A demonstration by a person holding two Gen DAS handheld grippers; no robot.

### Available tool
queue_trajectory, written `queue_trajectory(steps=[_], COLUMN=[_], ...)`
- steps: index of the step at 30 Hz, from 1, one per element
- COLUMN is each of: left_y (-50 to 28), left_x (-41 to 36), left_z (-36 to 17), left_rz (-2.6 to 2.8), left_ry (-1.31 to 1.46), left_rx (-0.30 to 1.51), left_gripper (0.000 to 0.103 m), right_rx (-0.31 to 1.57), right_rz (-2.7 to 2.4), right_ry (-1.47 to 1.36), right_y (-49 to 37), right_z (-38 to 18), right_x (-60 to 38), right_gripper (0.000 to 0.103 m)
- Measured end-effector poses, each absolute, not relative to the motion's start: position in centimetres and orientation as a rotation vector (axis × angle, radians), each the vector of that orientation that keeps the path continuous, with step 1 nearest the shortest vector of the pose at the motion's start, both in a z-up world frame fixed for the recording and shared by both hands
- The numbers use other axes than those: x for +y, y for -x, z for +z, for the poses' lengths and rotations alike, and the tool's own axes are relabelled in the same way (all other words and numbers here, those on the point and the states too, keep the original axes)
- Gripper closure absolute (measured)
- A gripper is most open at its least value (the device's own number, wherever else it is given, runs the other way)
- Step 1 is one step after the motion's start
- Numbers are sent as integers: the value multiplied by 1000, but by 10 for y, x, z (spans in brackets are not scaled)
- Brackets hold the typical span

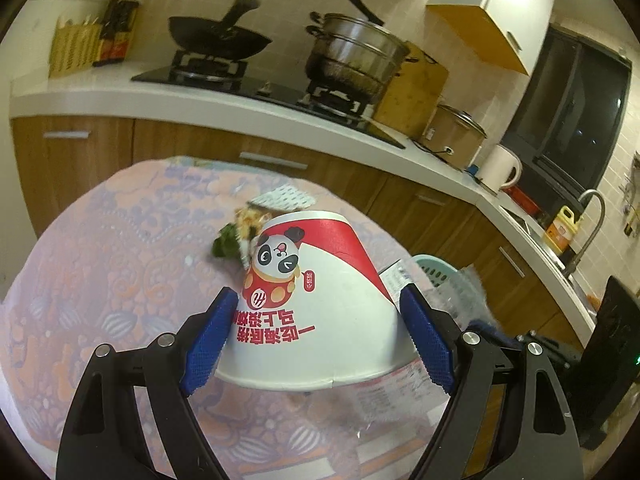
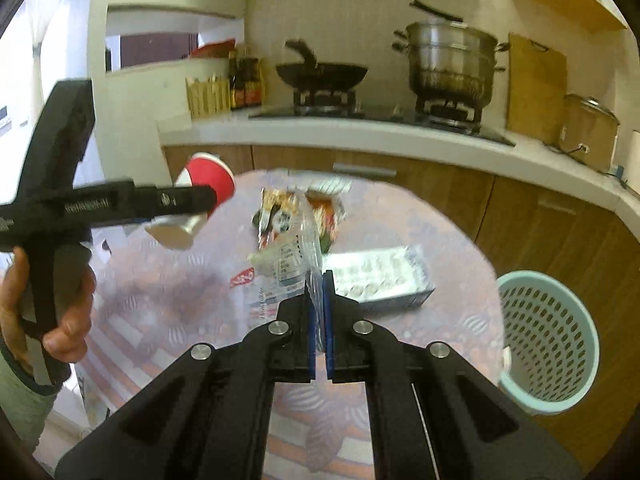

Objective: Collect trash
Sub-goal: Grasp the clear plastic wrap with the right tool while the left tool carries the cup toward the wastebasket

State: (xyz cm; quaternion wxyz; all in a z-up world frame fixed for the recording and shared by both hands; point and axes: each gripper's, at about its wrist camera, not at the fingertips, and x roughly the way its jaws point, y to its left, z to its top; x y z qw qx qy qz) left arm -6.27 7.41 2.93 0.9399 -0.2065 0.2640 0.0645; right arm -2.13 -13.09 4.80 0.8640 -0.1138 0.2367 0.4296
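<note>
My left gripper (image 1: 318, 320) has its fingers (image 1: 210, 336) spread wide around an upturned paper cup (image 1: 320, 304), pressing its sides, above the patterned bench (image 1: 120, 280). My right gripper (image 2: 319, 304) has its fingers pressed together, pinching a clear wrapper (image 2: 296, 256) over the bench. A teal basket (image 2: 548, 340) stands at right, beside the bench.

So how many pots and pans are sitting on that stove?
2: a black wok on the left burner and a tall steel steamer pot on the right burner. None seem hidden.
</note>
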Motion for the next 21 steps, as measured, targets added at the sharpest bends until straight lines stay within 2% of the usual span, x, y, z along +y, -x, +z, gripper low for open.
queue_trajectory(steps=[21], left_y=[-42], left_x=[-19], left_z=[65], left_rz=[-77], left_ry=[293], left_rx=[584], left_gripper=[22], right_rx=[392], right_rz=[611], right_ry=[52], right_y=[-45], right_z=[97], right_x=[-249], right_gripper=[101])
